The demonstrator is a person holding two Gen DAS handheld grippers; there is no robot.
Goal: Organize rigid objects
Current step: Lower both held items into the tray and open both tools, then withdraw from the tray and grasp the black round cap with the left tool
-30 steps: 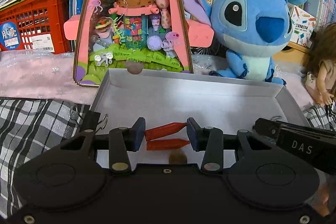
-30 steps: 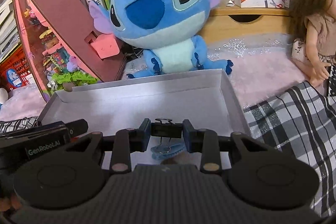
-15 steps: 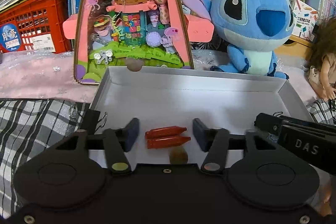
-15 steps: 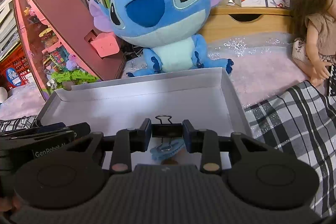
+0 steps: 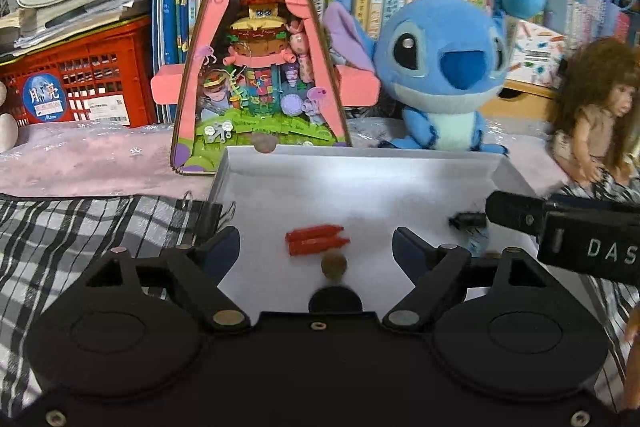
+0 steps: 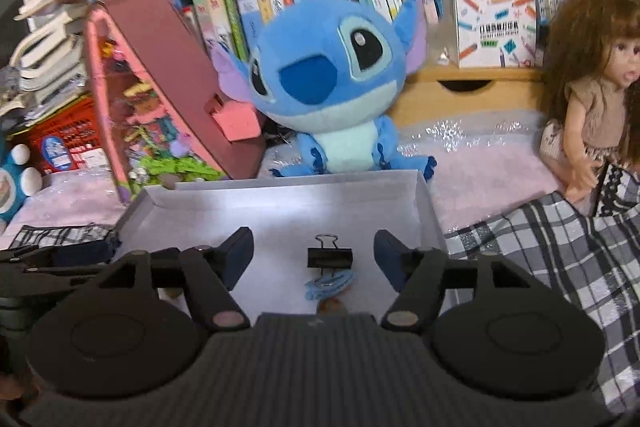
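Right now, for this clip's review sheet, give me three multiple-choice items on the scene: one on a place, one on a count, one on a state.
1. Where does the black binder clip lie?
A. on the checked cloth
B. inside the white box
C. on the bookshelf

2. How many red crayons lie in the box ahead of the left gripper?
A. two
B. four
C. none

3. How does the right gripper stand?
A. clamped on the binder clip
B. clamped on the blue plush toy
C. spread apart, touching nothing

Key: 1 B, the clip rests on the box floor between the spread fingers. 2 A, two crayons lie side by side. 3 C, its jaws are opening, with clear gaps either side of the clip.
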